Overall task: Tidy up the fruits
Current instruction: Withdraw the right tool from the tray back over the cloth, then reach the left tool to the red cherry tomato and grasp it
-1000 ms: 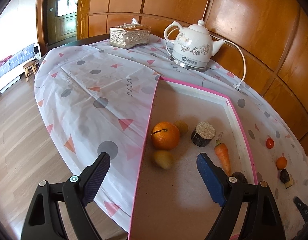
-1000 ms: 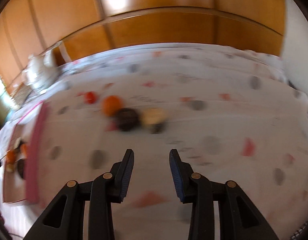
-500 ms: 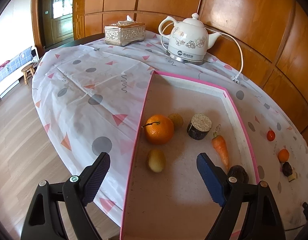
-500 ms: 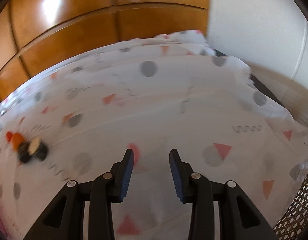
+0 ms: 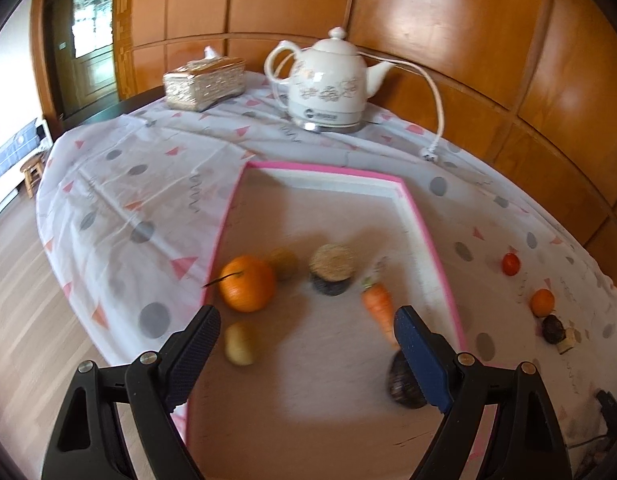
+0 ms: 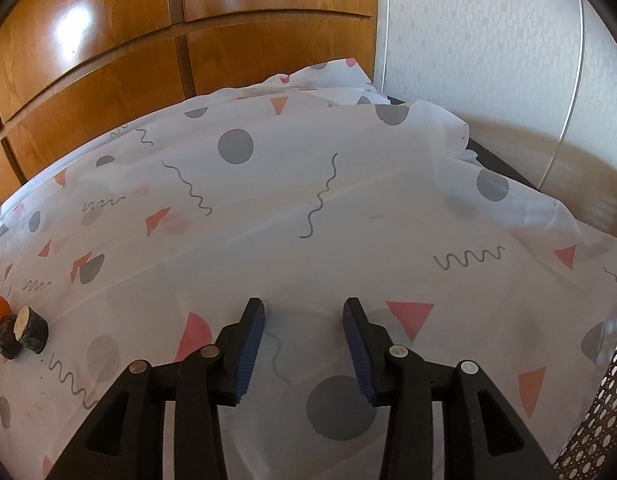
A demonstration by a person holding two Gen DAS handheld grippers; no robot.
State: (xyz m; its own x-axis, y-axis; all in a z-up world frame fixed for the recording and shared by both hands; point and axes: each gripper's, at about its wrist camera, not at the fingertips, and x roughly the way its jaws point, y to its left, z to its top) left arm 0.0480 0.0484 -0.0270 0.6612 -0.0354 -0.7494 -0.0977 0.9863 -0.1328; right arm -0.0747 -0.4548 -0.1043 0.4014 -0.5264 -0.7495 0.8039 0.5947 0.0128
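Observation:
In the left wrist view a pink-rimmed tray (image 5: 424, 224) holds a large orange (image 5: 248, 283), a small brown fruit (image 5: 283, 263), a yellowish fruit (image 5: 239, 343), a cork-topped dark piece (image 5: 331, 269), a carrot (image 5: 378, 307) and a dark round fruit (image 5: 402, 380). My left gripper (image 5: 306, 334) is open and empty above the tray. On the cloth to the right lie a red tomato (image 5: 510, 264), a small orange (image 5: 542, 302) and a dark piece (image 5: 553, 329). My right gripper (image 6: 304, 326) is open and empty over the cloth; dark log pieces (image 6: 22, 334) lie far left.
A white kettle (image 5: 328, 88) with its cord and a gold tissue box (image 5: 204, 84) stand at the table's far side. Wooden wall panels run behind. The table edge drops to the floor on the left. A mesh basket (image 6: 588, 420) shows at the lower right of the right wrist view.
My left gripper has drawn back and shifted slightly, so the tray's fruits sit higher in view. My right gripper has swung right, away from the loose fruits, which now lie at the far left.

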